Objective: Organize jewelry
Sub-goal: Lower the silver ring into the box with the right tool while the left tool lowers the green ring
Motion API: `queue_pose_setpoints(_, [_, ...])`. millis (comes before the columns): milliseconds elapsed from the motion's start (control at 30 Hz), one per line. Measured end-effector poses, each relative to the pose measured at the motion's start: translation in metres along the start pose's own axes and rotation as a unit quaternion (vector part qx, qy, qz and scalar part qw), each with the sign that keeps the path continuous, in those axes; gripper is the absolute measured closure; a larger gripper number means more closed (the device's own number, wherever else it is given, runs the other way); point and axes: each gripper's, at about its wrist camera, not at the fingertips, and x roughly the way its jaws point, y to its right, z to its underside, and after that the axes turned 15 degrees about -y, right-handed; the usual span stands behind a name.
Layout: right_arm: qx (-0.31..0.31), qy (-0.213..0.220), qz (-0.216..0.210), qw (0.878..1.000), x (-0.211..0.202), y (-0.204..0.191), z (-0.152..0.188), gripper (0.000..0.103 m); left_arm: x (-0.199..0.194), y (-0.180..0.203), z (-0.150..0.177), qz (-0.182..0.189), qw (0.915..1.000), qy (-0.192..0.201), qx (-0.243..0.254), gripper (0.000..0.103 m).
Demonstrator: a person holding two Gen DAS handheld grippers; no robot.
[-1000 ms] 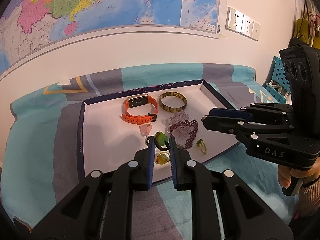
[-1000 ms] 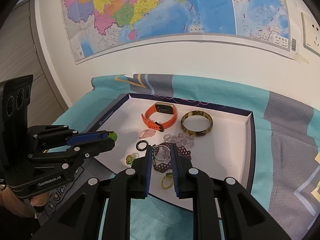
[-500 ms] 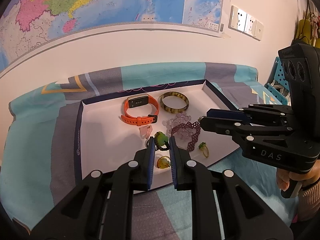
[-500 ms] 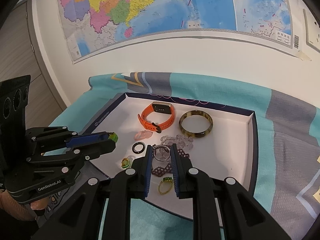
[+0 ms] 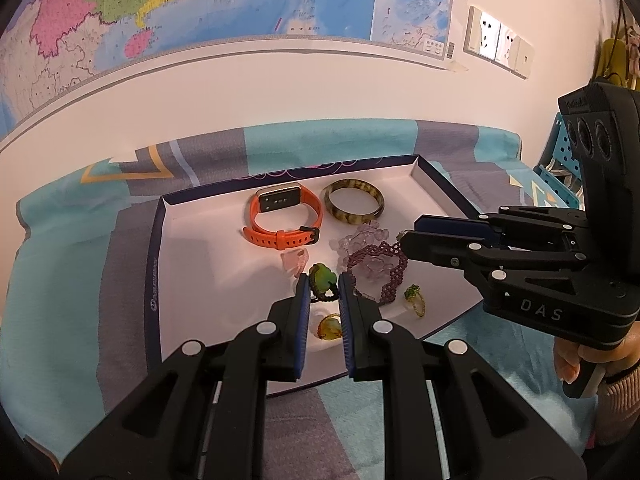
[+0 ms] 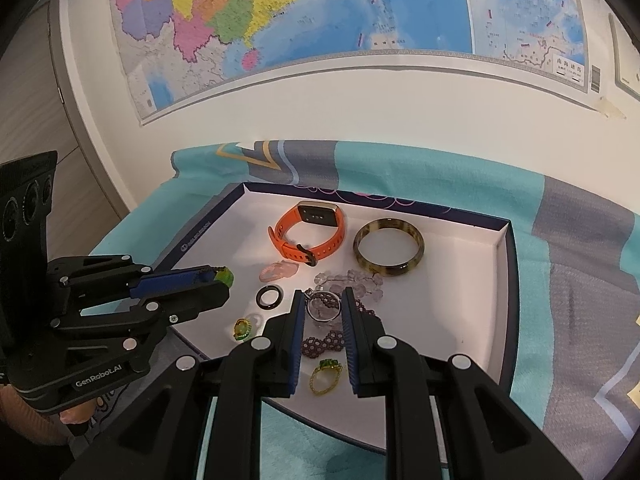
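Above the tray (image 6: 505, 276), left fingers (image 5: 303, 300) pinch a green stone (image 5: 322, 276); right fingers' (image 6: 298, 312) hold on the silver ring (image 6: 322, 309) unclear.

left gripper (image 5: 323, 289): fingers clamped, angled down; right gripper (image 6: 323, 304): same

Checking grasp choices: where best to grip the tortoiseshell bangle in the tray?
The bangle lies flat: from above, pinch its band on the side away from the orange watch, one finger inside the hoop; that side looks clear.
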Motion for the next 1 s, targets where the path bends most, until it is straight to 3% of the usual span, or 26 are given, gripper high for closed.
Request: queue_pose_setpoints(1000, [0.009, -0.020, -0.001, 1.000, 0.020, 0.004, -0.007, 0.086, 0.023, -0.008, -0.005, -0.006, 0.9995, -0.027, -0.015, 0.088])
